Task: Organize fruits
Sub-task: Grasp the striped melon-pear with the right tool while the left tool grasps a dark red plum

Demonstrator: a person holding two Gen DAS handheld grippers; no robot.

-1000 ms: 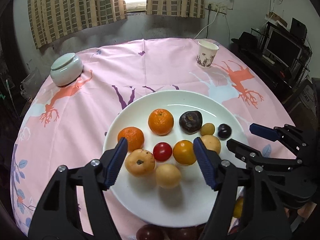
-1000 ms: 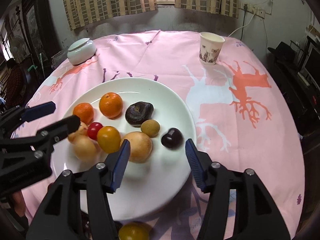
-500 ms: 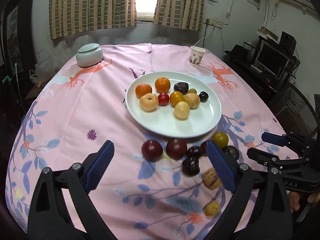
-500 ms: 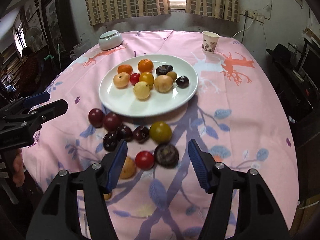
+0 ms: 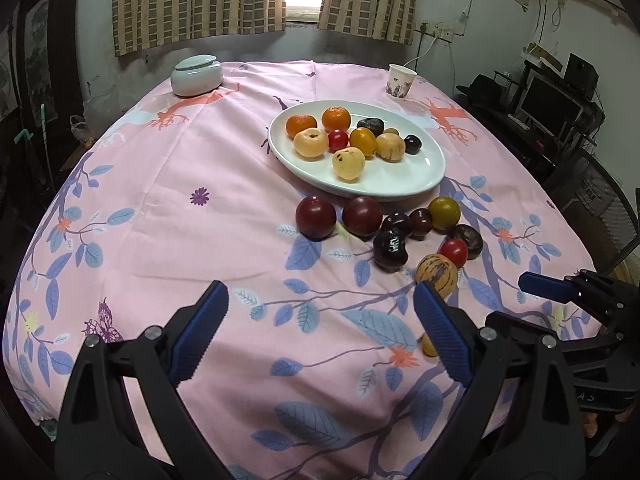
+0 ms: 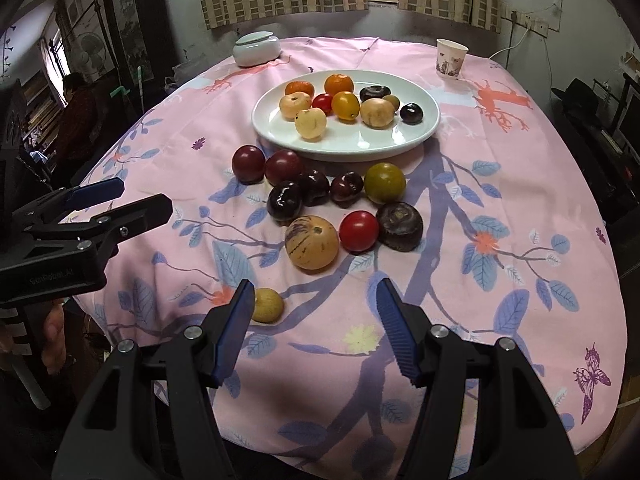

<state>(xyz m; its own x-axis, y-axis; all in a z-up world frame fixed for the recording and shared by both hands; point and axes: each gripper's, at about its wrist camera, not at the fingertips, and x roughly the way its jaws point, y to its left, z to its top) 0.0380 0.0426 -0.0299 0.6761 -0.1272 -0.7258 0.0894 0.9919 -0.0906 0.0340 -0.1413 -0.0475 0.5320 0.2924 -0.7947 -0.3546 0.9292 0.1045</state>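
A white plate [image 5: 404, 184] [image 6: 360, 146] holds several fruits: oranges, yellow fruits, a red tomato, dark ones. On the cloth in front of it lie loose fruits: two dark red plums [image 6: 248, 163], dark glossy fruits [image 6: 285, 201], a green-yellow fruit [image 6: 385, 183], a red tomato [image 6: 359, 231], a striped tan fruit [image 6: 312, 242] and a small yellow fruit [image 6: 268, 305]. My left gripper [image 5: 320, 336] is open and empty, near the table's front. My right gripper [image 6: 316, 328] is open and empty, just short of the striped fruit.
A pale lidded bowl [image 5: 197, 75] stands at the back left and a paper cup [image 5: 401, 80] at the back right of the round table with a pink cloth [image 5: 180, 200]. Shelves and a monitor [image 5: 552, 108] stand to the right.
Both grippers have pulled back from over the plate toward the table's front edge and stayed open. The loose fruits in front of the plate have come into view.
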